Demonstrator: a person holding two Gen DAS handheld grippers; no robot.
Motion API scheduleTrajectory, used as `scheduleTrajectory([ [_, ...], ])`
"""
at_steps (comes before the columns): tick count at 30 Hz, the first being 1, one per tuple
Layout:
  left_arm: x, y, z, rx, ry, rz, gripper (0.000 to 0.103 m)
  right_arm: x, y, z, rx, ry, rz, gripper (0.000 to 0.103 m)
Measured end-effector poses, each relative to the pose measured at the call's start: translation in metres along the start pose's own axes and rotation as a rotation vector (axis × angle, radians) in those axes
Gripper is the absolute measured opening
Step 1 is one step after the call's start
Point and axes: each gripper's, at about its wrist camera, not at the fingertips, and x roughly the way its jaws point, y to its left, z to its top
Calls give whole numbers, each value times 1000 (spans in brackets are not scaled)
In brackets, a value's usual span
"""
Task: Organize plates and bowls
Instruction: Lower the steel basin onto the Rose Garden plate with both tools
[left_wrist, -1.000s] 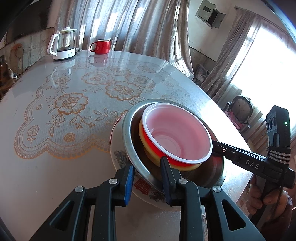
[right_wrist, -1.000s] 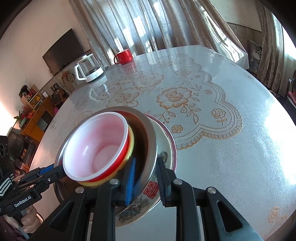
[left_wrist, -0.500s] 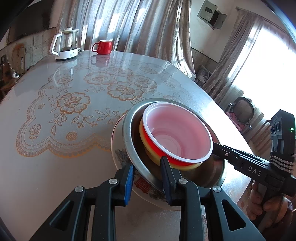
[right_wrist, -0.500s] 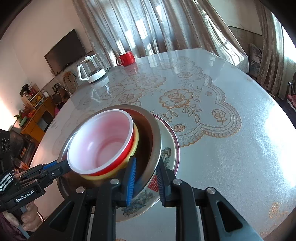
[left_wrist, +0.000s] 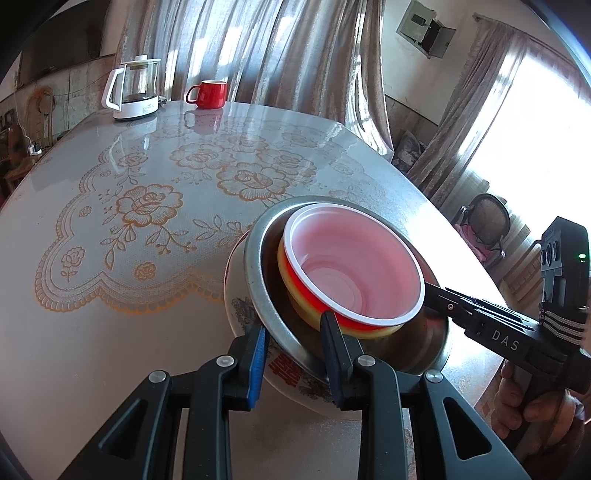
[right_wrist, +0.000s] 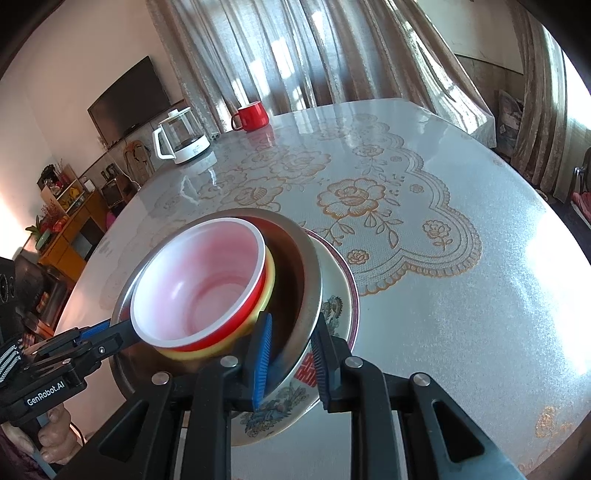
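Nested stack sits near the table's close edge: a shallow ceramic plate with floral print and a red character (left_wrist: 291, 373) at the bottom, a round stainless-steel bowl (left_wrist: 258, 280) in it, then a yellow plastic bowl (left_wrist: 286, 269) inside the steel one, and a red plastic bowl with a white rim and pale pink inside (left_wrist: 354, 266) nested in the yellow. The red bowl holds nothing visible. The two plastic bowls lean toward one side of the steel bowl rather than sitting centred.

The left gripper (left_wrist: 295, 347) has its jaws narrowed over the stack's near edge, one finger outside against the plate and steel rim, the other inside the steel bowl beside the yellow bowl; it grips the steel bowl rim with the plate. The right gripper (right_wrist: 291, 347) does the same from the opposite side (blue pad inside the steel bowl, other finger under the plate edge), also clamped narrow.

All of it rests on a round table with a glossy cover and gold rose lace pattern (right_wrist: 406, 229). At the far edge, well apart from the stack: a red mug (left_wrist: 208, 94) and a glass kettle with white handle and base (left_wrist: 135, 90), just beside each other.
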Motion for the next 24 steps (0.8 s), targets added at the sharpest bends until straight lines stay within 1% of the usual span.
scheduleTrajectory([
  [4, 1, -2, -1, 6, -11, 18, 30, 1, 0, 0, 12, -2, -1, 20],
  [7, -2, 1, -3, -18, -16, -2, 30, 1, -1, -1, 21, -4, 0, 20],
  [8, -3, 2, -3, -21, -21, -2, 31, 0, -3, -1, 34, 0, 15, 21],
  [10, -5, 3, -4, -21, -27, 3, 33, -3, -10, -3, 72, 5, 47, 25],
  [11, -6, 4, -5, -25, -31, 4, 34, -5, -13, -4, 87, -2, 54, 28],
  [20, -29, 10, -17, -36, -76, -18, 36, -40, -30, -19, 116, -81, 101, 28],
  [22, -34, 15, -21, -47, -82, -21, 36, -44, -33, -25, 114, -76, 110, 28],
  [24, -37, 21, -26, -57, -84, -23, 36, -42, -34, -32, 117, -48, 121, 28],
])
